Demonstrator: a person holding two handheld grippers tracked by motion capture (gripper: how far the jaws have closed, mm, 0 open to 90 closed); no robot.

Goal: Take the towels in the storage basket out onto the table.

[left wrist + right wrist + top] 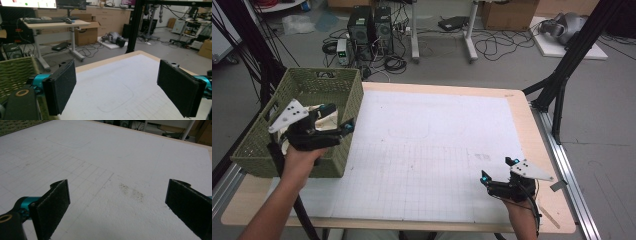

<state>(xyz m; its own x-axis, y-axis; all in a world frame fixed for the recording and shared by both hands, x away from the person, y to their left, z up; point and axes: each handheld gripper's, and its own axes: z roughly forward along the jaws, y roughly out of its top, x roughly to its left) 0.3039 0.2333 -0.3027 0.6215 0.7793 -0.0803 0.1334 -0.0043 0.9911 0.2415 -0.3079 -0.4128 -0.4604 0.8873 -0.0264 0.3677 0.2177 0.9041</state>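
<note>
A green woven basket [307,80] stands on the table's left side. Something pale cream [331,121] lies inside it, partly hidden by my left gripper [339,117], which hovers over the basket's right front part. In the left gripper view, that gripper [116,75] is open with nothing between its pads, and the basket wall [15,72] is at the left edge. My right gripper [497,168] is low over the white gridded mat [427,150] near the front right. It [117,195] is open and holds nothing.
A brownish smudge [131,192] marks the mat just ahead of the right gripper. Black frame posts [562,75] rise off the table's right edge. Computer towers [369,30], cables and a cardboard box [509,15] sit on the floor beyond the far edge.
</note>
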